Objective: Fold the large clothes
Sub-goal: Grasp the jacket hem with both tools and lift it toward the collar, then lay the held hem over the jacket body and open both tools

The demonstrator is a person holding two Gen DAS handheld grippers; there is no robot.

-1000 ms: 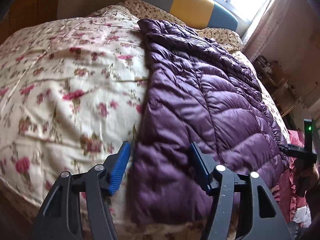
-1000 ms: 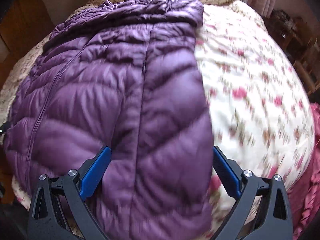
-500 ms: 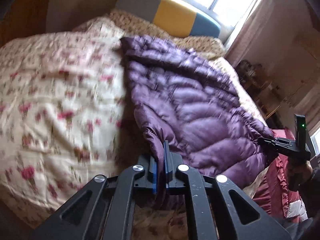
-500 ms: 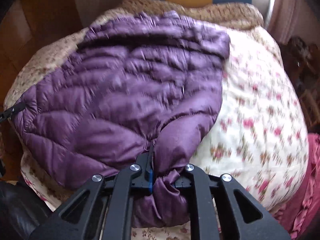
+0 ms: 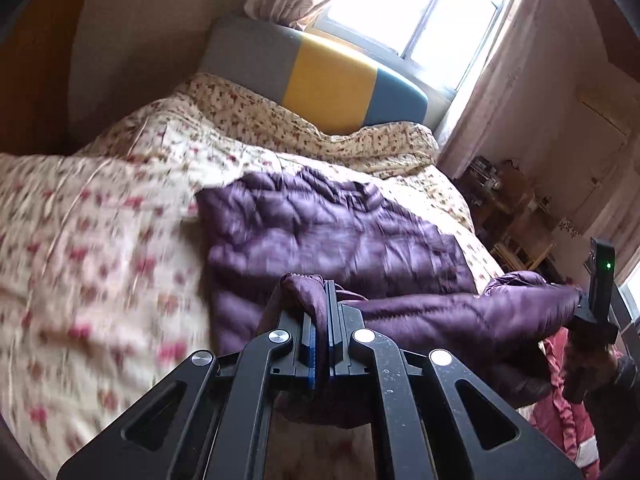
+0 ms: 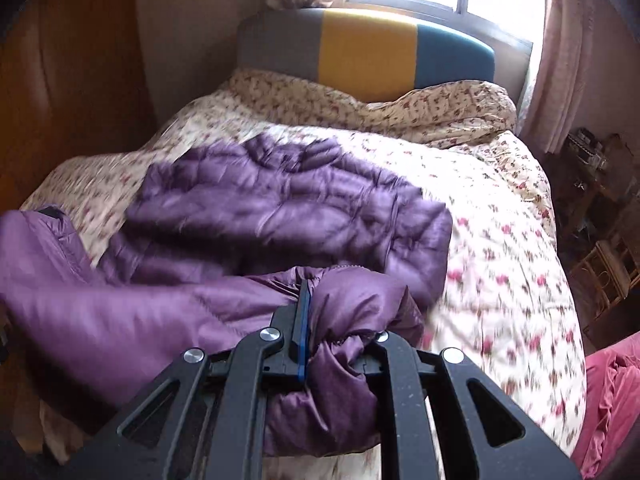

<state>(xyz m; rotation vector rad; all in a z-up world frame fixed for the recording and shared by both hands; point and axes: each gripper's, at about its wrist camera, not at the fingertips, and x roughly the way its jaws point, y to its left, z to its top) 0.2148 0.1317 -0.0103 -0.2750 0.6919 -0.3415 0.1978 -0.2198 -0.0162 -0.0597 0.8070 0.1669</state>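
Observation:
A purple quilted down jacket (image 5: 328, 236) lies on a floral bedspread (image 5: 92, 248); it also shows in the right wrist view (image 6: 280, 208). My left gripper (image 5: 323, 320) is shut on the jacket's near left hem corner and holds it lifted above the bed. My right gripper (image 6: 316, 320) is shut on a thick bunch of the near right hem. The lifted hem hangs stretched between the two grippers. The right gripper also shows at the right edge of the left wrist view (image 5: 588, 308).
A grey, yellow and blue headboard (image 6: 368, 48) stands at the far end under a bright window (image 5: 420, 4). Floral pillows (image 6: 380, 100) lie below it. Wooden furniture (image 6: 604, 216) stands right of the bed. Pink ruffled bedding (image 6: 608, 400) hangs at the near right.
Both grippers went from open over the hem to shut on it, then lifted it up and toward the headboard. The jacket's lower half now rises off the bed.

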